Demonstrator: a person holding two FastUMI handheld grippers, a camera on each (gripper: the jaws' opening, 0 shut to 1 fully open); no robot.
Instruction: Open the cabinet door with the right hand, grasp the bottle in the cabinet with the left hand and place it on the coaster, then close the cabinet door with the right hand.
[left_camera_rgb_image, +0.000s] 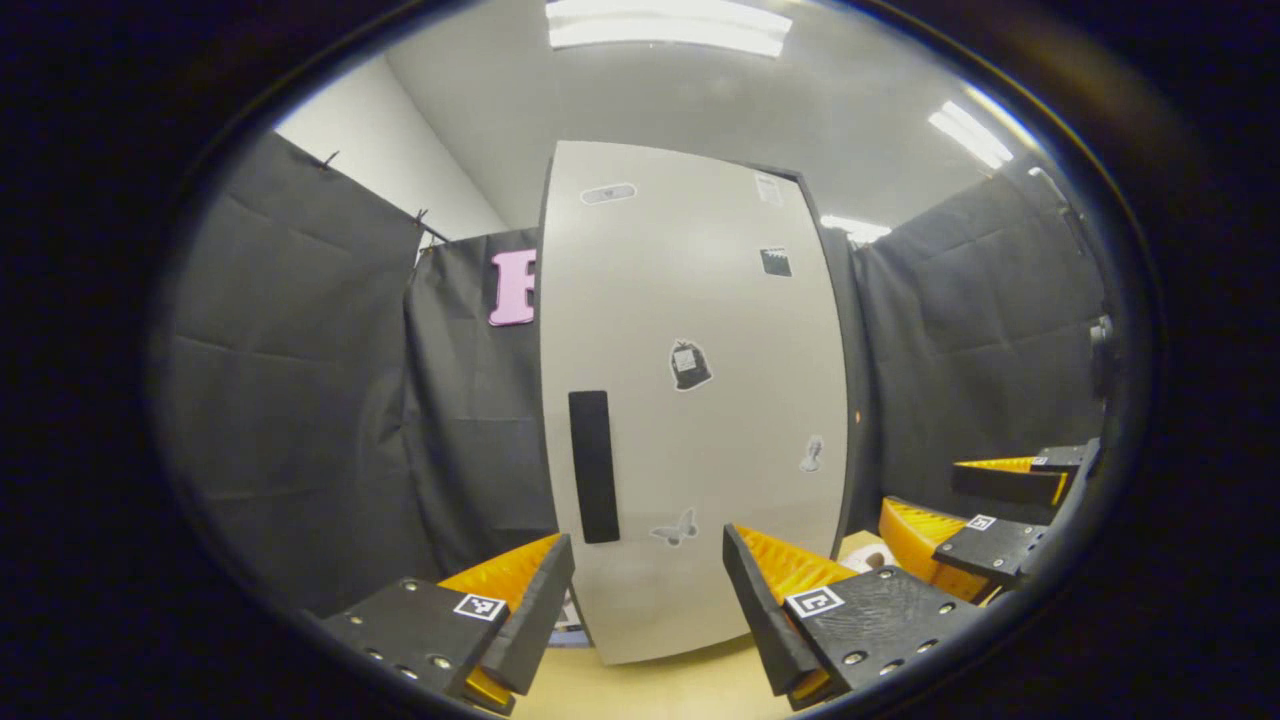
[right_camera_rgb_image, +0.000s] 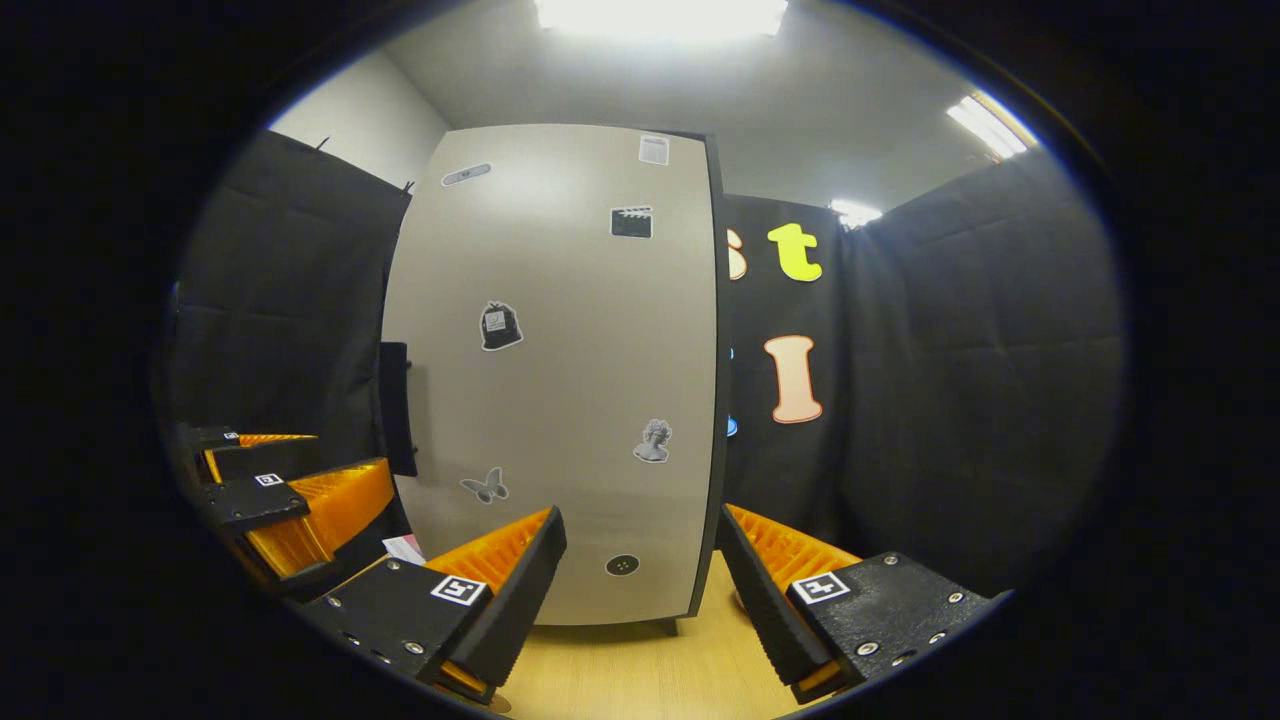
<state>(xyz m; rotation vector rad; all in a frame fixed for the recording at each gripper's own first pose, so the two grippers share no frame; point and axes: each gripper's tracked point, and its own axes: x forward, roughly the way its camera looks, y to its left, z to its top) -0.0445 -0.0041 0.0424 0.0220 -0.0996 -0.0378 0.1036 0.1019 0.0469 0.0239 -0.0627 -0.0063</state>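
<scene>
Facing the shut cabinet door (left_camera_rgb_image: 690, 400), the left gripper (left_camera_rgb_image: 648, 590) holds its fingers spread and empty over the tabletop (left_camera_rgb_image: 650, 690); the right gripper (right_camera_rgb_image: 640, 580) likewise, near the door's black handle (left_camera_rgb_image: 593, 466). A pale round thing (left_camera_rgb_image: 868, 557), perhaps the coaster, lies right.

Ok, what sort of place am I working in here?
Likely a recording booth, not a home: black cloth walls, a freestanding cabinet with its door shut on a wooden table, office ceiling lights overhead.
</scene>
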